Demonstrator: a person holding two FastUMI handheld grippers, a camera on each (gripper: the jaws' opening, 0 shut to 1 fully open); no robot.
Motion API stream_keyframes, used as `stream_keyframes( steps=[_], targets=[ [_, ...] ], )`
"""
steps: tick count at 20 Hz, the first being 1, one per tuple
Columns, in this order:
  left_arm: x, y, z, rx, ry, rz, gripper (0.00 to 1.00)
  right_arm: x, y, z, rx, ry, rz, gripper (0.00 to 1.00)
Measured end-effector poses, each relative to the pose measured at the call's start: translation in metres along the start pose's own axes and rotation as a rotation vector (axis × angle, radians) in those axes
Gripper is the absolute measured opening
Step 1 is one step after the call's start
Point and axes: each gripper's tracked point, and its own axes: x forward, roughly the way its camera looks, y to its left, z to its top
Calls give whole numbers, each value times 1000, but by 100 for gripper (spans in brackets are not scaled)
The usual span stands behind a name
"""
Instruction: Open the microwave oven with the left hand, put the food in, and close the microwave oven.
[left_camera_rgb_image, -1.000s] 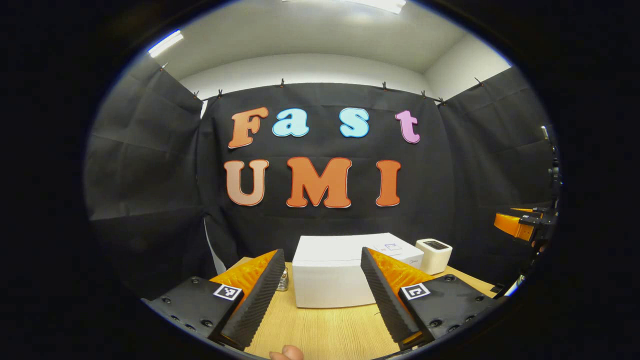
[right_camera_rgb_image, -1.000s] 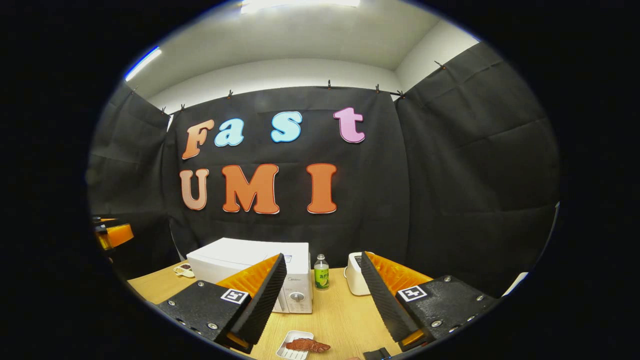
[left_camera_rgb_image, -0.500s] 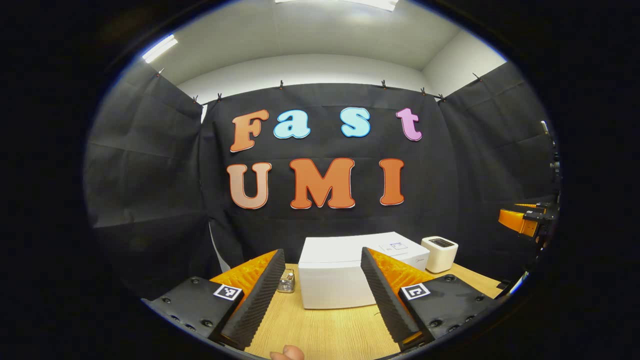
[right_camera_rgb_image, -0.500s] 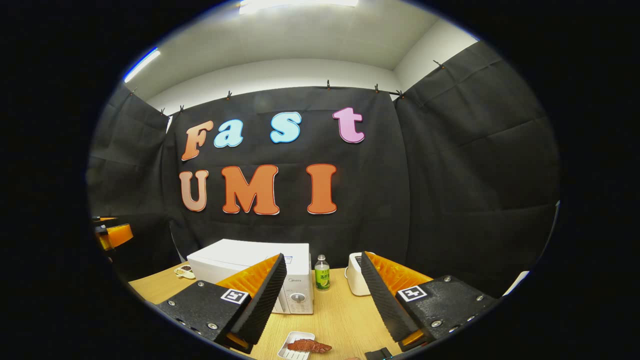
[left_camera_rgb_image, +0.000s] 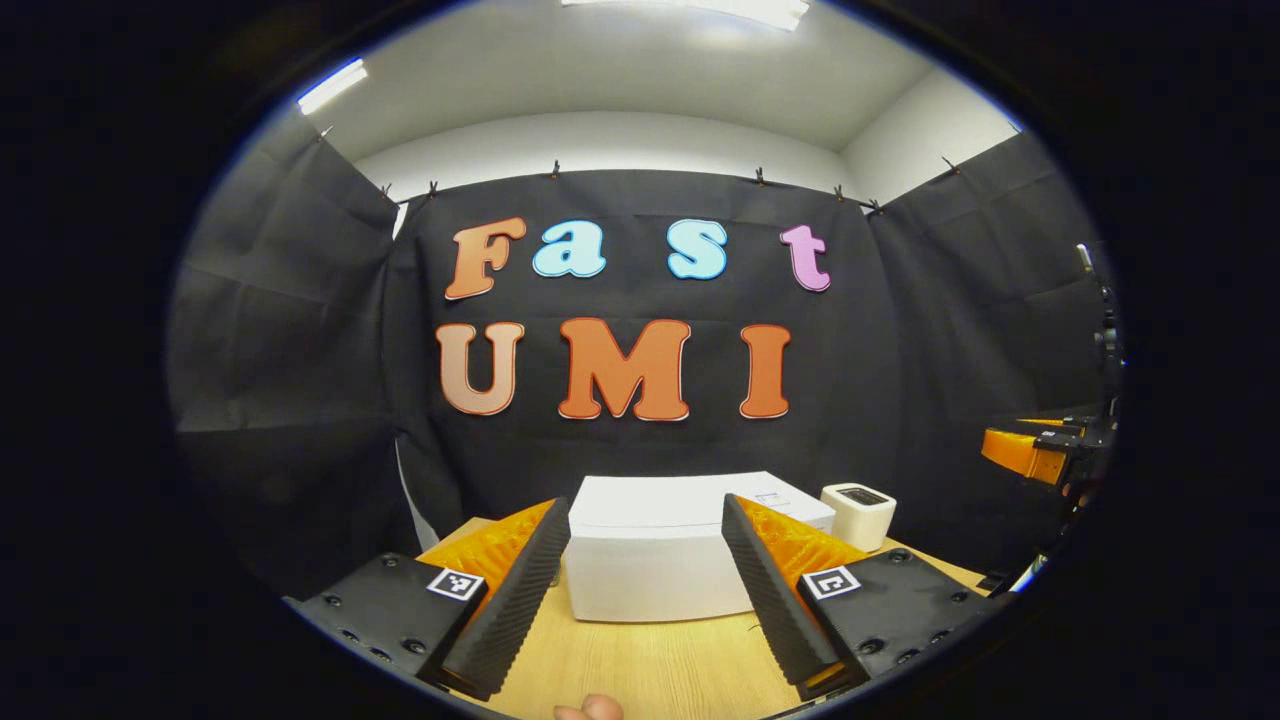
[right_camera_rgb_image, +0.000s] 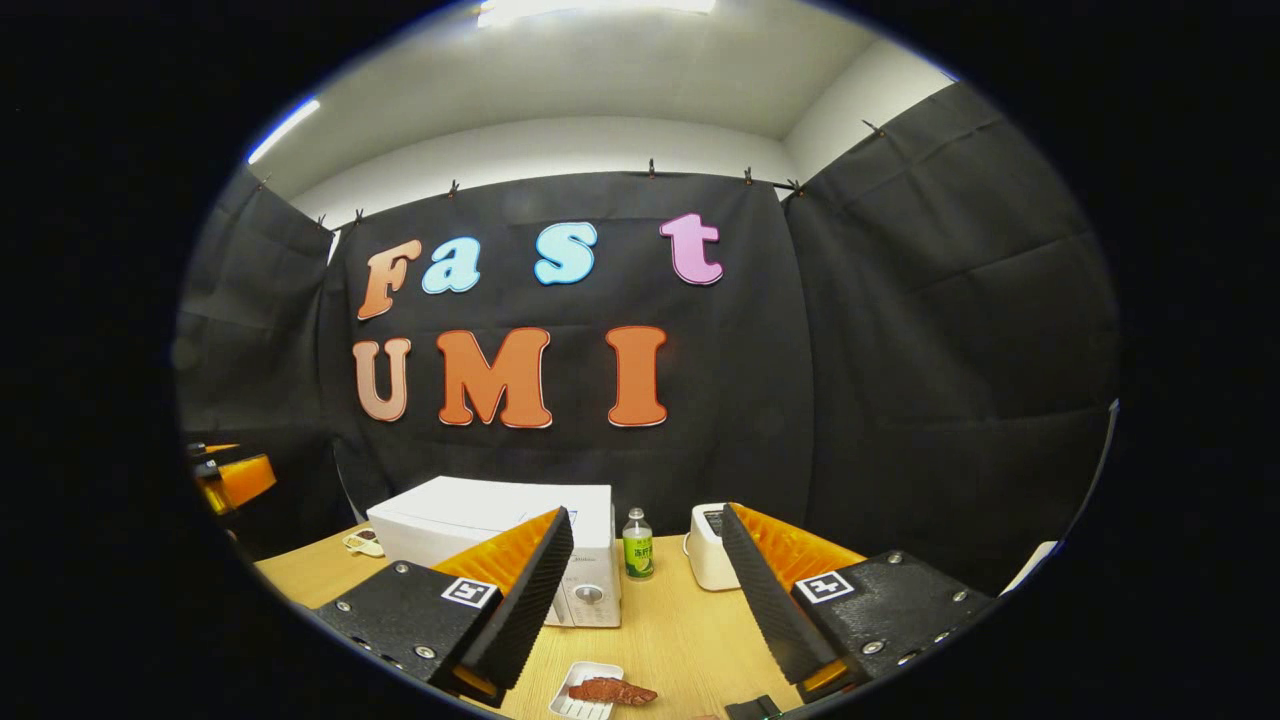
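Both grippers, left (left_camera_rgb_image: 645, 590) and right (right_camera_rgb_image: 645, 590), hung with fingers spread, holding nothing.
At lower centre the microwave (left_camera_rgb_image: 650, 560) sat closed on the tabletop (left_camera_rgb_image: 640, 670); the food (right_camera_rgb_image: 612, 690) lay in a tray at the bottom edge. Opening seemed not yet begun; next, the left must reach the door.

Black cloth (left_camera_rgb_image: 300, 330) clipped along its top edge walls the booth; above it, white walls (left_camera_rgb_image: 600, 140), ceiling strip lights (left_camera_rgb_image: 330, 85). A wooden tabletop (right_camera_rgb_image: 690, 640) stands below.
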Motion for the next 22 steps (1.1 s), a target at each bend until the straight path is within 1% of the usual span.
stream_keyframes(
  steps=[4, 5, 6, 7, 9, 10, 11, 12, 14, 16, 19, 21, 22],
  targets=[
    [19, -28, -35, -13, 34, -40, 100, 5, -10, -6, -24, 3, -29, 93],
    [24, -34, -42, -16, 33, -42, 98, 7, -13, -5, -22, -1, -35, 93],
    [30, -41, -48, -21, 29, -50, 100, 8, -15, -6, -17, -5, -40, 93],
    [37, -48, -55, -28, 31, -60, 98, 10, -17, -6, -10, -9, -43, 93],
    [50, -59, -75, -34, 48, -69, 100, 14, -24, -7, -23, -22, -66, 93],
    [57, -63, -85, -33, 64, -71, 98, 15, -26, -7, -33, -28, -73, 93],
    [64, -68, -95, -37, 78, -75, 100, 17, -27, -7, -33, -30, -76, 93],
    [71, -75, -104, -41, 91, -81, 98, 19, -29, -5, -26, -36, -76, 93],
    [86, -90, -121, -44, 108, -94, 100, 21, -33, -4, -7, -51, -81, 93],
    [101, -102, -141, -43, 128, -94, 99, 28, -47, -4, -21, -68, -110, 93],
    [124, -119, -168, -5, 148, -83, 100, 35, -59, -11, -30, -53, -128, 93],
    [142, -132, -181, -11, 143, -83, 100, 42, -71, -14, -27, -49, -139, 93],
    [150, -139, -192, -9, 162, -88, 100, 45, -75, -17, -25, -43, -144, 93]
  ],
)
